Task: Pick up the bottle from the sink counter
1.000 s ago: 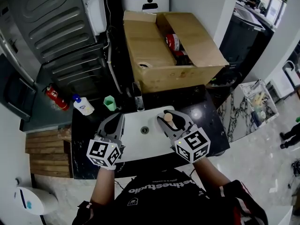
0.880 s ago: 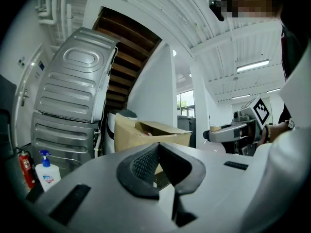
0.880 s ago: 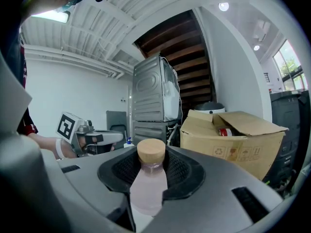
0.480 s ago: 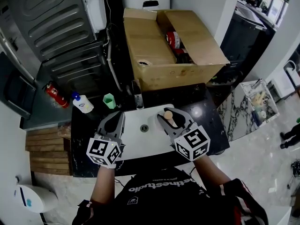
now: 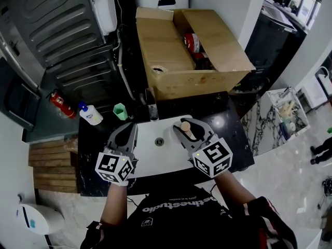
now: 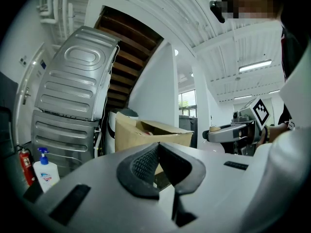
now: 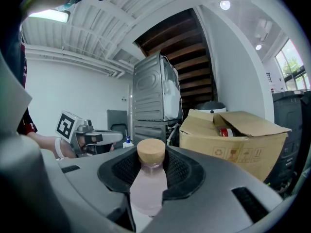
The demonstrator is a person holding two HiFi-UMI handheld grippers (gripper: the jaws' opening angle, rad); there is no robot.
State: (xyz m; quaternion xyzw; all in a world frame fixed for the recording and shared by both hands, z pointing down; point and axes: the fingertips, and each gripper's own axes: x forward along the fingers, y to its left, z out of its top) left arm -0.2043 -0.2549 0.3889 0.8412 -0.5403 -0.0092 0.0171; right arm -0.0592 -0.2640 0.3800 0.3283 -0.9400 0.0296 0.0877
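A small pale pink bottle with a cork-coloured cap stands upright between the pads of my right gripper, which is shut on its neck and shoulder. In the head view my right gripper holds it over the right side of the white sink. The bottle's base is hidden, so I cannot tell whether it rests on anything. My left gripper hovers over the sink's left edge, with its jaws shut and nothing between them. The two grippers are level and a short way apart.
A big open cardboard box with a red can inside stands behind the sink. A tap, a green cup and a blue-capped soap bottle stand on the black counter. A grey washing machine and a red extinguisher are at the left.
Hardly anything differs. The right gripper with the bottle has crept slightly away from me and to the left; the left gripper stays where it was.
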